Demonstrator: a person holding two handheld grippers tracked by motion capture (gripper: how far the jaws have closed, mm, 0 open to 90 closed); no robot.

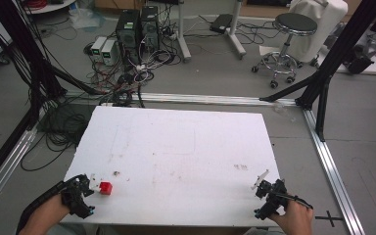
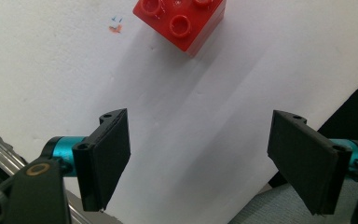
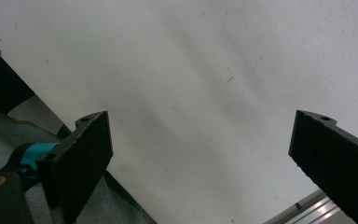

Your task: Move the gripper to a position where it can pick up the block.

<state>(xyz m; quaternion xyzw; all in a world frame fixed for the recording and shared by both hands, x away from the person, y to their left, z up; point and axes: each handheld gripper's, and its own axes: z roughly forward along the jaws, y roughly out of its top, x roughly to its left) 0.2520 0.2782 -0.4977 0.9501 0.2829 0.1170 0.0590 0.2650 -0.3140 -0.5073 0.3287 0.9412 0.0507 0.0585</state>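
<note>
A small red studded brick (image 1: 106,188) lies on the white table (image 1: 176,147) near its front left corner. My left gripper (image 1: 89,188) sits just left of it, open, with nothing between the jaws. In the left gripper view the brick (image 2: 181,21) lies ahead of the gripper (image 2: 205,163), beyond the jaw tips and apart from them. My right gripper (image 1: 260,187) rests near the front right corner, open and empty. In the right gripper view the gripper (image 3: 200,163) has only bare white table (image 3: 191,70) between its jaws.
Small dark smudges mark the table (image 1: 241,167) right of centre and one (image 1: 116,173) just beyond the brick. Behind the table are computer towers (image 1: 137,29), tangled cables (image 1: 122,83) and a stool (image 1: 289,39). Black frame posts (image 1: 333,54) stand at the far right.
</note>
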